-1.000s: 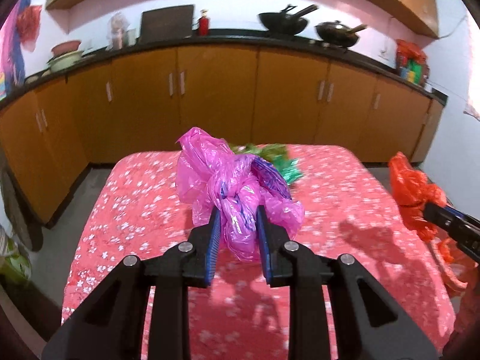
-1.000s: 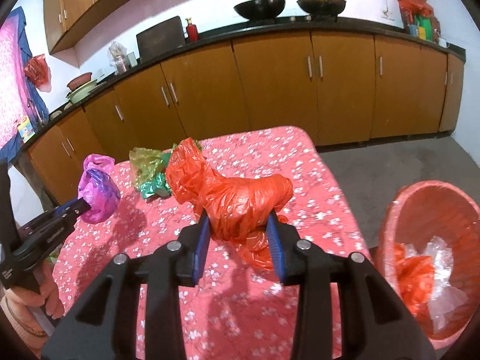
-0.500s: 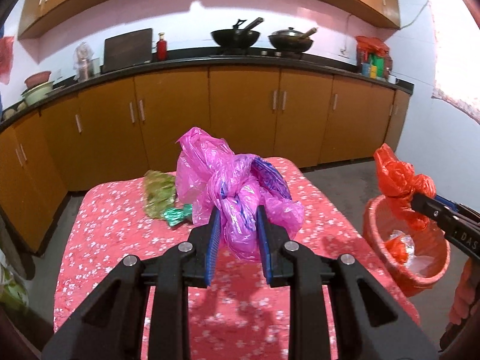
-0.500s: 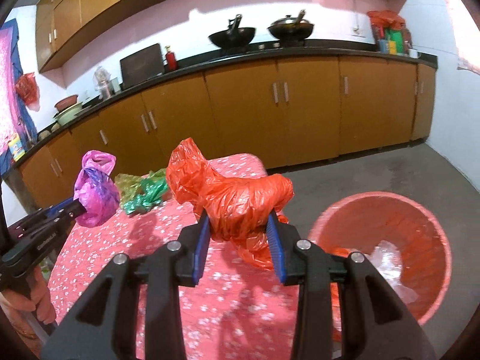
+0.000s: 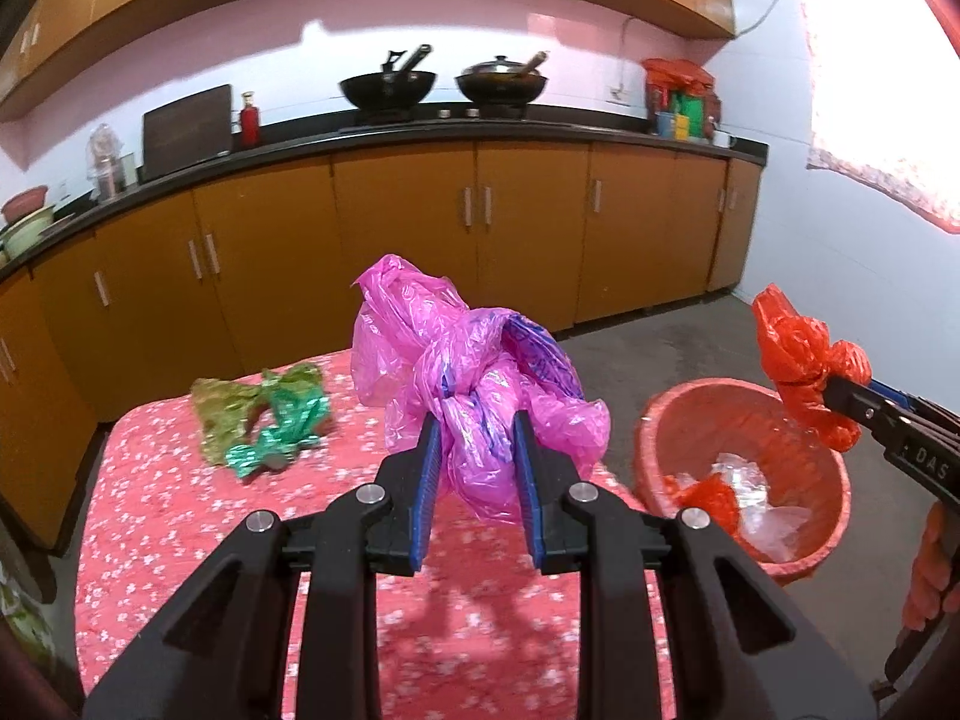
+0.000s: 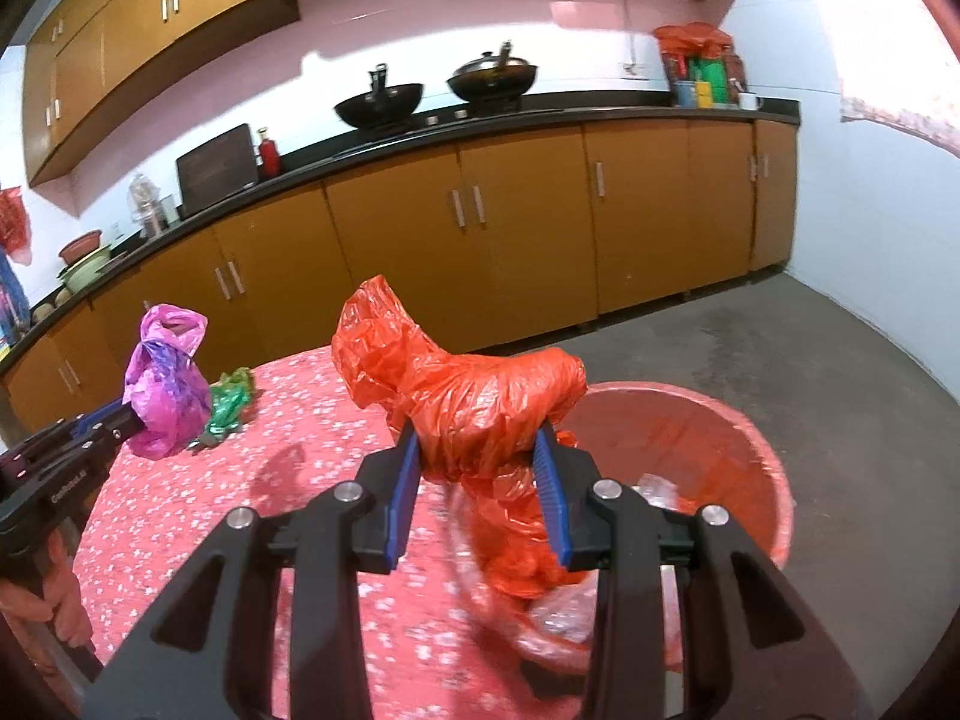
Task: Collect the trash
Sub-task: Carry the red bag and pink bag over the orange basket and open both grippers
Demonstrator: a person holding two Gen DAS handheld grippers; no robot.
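My left gripper (image 5: 474,450) is shut on a crumpled pink plastic bag (image 5: 468,372) and holds it above the table with the red flowered cloth (image 5: 180,528). It also shows in the right wrist view (image 6: 162,384). My right gripper (image 6: 480,468) is shut on a crumpled orange plastic bag (image 6: 468,396) and holds it over the near rim of the orange bin (image 6: 720,432). In the left wrist view the orange bag (image 5: 804,360) hangs above the bin (image 5: 738,414), which holds orange and clear plastic scraps. A green plastic wrapper (image 5: 264,414) lies on the table's far left.
The bin stands on the grey floor (image 6: 840,360) just right of the table. Brown cabinets (image 5: 420,240) under a black counter with two woks (image 5: 390,87) line the back wall.
Both grippers have swung to the right with their bags. The orange bag has moved from above the table to above the bin.
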